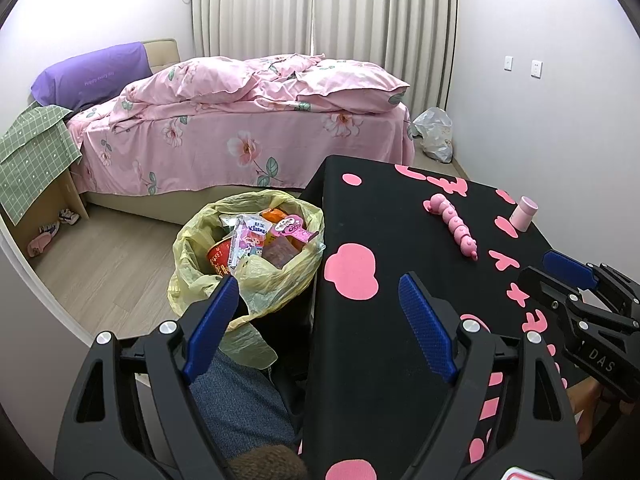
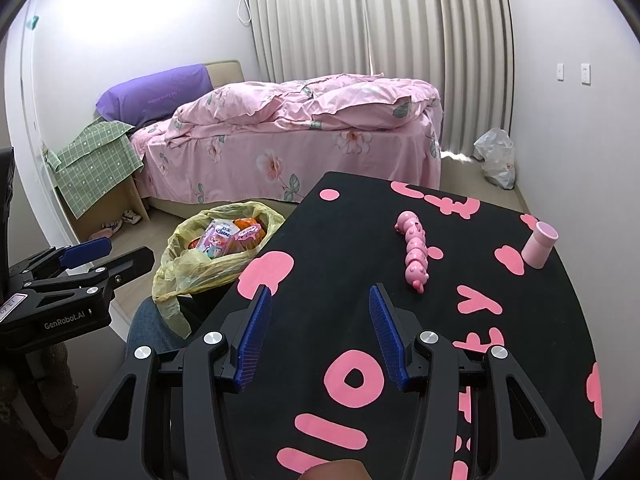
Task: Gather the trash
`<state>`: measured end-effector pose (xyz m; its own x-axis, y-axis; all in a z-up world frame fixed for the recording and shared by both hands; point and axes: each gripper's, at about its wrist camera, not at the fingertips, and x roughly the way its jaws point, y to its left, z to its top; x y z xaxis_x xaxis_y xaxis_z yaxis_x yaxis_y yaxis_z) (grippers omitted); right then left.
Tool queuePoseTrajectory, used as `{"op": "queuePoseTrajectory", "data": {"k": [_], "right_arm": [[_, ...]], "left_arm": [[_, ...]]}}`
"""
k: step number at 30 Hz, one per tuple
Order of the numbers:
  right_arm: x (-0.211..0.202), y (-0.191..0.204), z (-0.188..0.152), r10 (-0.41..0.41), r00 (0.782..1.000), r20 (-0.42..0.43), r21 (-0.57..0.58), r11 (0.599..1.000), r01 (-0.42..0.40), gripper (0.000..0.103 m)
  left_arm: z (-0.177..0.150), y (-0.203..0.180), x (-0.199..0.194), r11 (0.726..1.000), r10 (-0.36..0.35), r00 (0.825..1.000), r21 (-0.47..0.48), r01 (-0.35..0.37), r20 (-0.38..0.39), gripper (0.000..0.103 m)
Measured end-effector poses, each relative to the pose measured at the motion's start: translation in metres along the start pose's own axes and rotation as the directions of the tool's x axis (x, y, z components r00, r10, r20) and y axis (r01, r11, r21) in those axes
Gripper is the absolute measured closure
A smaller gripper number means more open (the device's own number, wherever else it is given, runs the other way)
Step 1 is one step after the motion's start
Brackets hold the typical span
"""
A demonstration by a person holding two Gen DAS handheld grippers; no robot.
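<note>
The left claw point(image 1: 320, 320) hung with its blue pads spread wide and nothing between them, one finger over the trash bag point(image 1: 248, 256), the other over the near-left edge of the tabletop point(image 1: 360, 208). The right claw point(image 2: 318, 332) sat released too, pads apart and empty, above the black cloth with its pink shapes. And the writing: "Kleenex" showed on a tissue pack point(image 1: 248, 240) poking out of the yellow bag, beside a red cup point(image 1: 218, 260) with lettering too small to read and a pink tagged wrapper point(image 1: 294, 232). "GenRobot.AI" was printed on the left claw's body as seen from the right wrist, "DAS" on the right claw's body as seen from the left wrist. The purple pillow point(image 1: 92, 76) on the far bed point(image 1: 240, 120) carried pale script, too faint to read. The trash bag stood open on the floor, tight against the tabletop's left side, already stuffed. On the tabletop, farther right, lay a pink caterpillar toy point(image 2: 414, 252), and beyond it a small pink cup point(image 2: 540, 244) stood upright near the right edge, well apart from both claws. A clear plastic bag point(image 2: 496, 158) slumped on the floor in the far right corner by the curtain point(image 2: 380, 20). A green checked cloth point(image 2: 96, 164) draped a box left of the bed, shoes point(image 2: 120, 220) beneath it. A denim knee point(image 1: 240, 404) showed under the left claw.
</note>
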<state>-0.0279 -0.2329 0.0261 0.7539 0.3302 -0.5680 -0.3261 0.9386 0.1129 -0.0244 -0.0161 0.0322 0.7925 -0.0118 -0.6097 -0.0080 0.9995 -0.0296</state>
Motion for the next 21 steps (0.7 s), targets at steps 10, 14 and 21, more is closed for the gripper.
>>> {"op": "queuePoseTrajectory", "data": {"k": [10,14,21], "right_arm": [[-0.0006,0.0006,-0.0003,-0.001,1.000,0.002,-0.001,1.000,0.001,0.055],[-0.0005,0.0010,-0.0005,-0.001,1.000,0.000,0.001,1.000,0.001,0.055],[-0.0006,0.0012,-0.0008,-0.001,1.000,0.001,-0.001,1.000,0.001,0.055]], "left_arm": [[-0.0003,-0.0018,0.0006,1.000,0.000,1.000,0.000,0.000,0.002,0.025],[-0.0014,-0.0010,0.0012,1.000,-0.003,1.000,0.001,0.003,0.002,0.025],[-0.0011,-0.0003,0.0011,1.000,-0.003,1.000,0.001,0.003,0.002,0.025]]}}
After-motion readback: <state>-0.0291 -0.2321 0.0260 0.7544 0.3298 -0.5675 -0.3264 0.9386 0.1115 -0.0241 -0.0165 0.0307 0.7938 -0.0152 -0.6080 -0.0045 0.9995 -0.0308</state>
